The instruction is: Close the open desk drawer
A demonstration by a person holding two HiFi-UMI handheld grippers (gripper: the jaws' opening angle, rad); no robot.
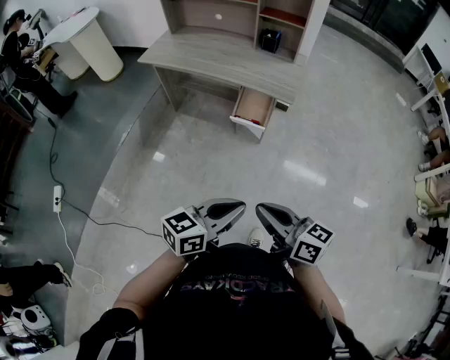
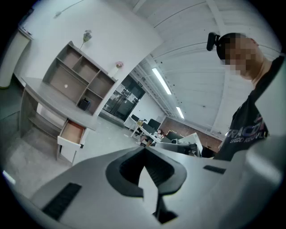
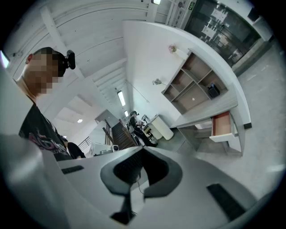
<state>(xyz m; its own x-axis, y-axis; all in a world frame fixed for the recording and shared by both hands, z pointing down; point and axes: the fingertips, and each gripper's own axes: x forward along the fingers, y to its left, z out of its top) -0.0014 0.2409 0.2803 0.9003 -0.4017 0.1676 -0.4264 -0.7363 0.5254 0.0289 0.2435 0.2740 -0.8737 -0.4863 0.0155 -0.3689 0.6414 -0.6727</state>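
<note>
Left gripper: held low in front of the person's body, at the near edge of the head view and just left of centre. Its jaws are closed tip to tip with nothing between them. Its own view looks across bare floor towards the desk.
Right gripper: just beside the left one, on its right, at the same height. Its jaws are likewise pressed together and hold nothing. The two gripper tips point towards each other and are near but apart.
Drawer: pulled out from under the right end of the desk top, on the far side of the floor and well apart from both grippers. It has a white front panel and a wood-coloured inside; something small and red lies just behind the front panel, too small to identify.
Desk: pale wood-grain top, standing against the far wall.
Shelf unit: open compartments standing on the back of the desk. One right-hand compartment holds a dark object.
Floor: glossy pale tile, between the person and the desk.
Power strip: white, on the floor at the left, with a dark cable trailing from it.
Round table: white, at the far left, with a seated person just beside it.
</note>
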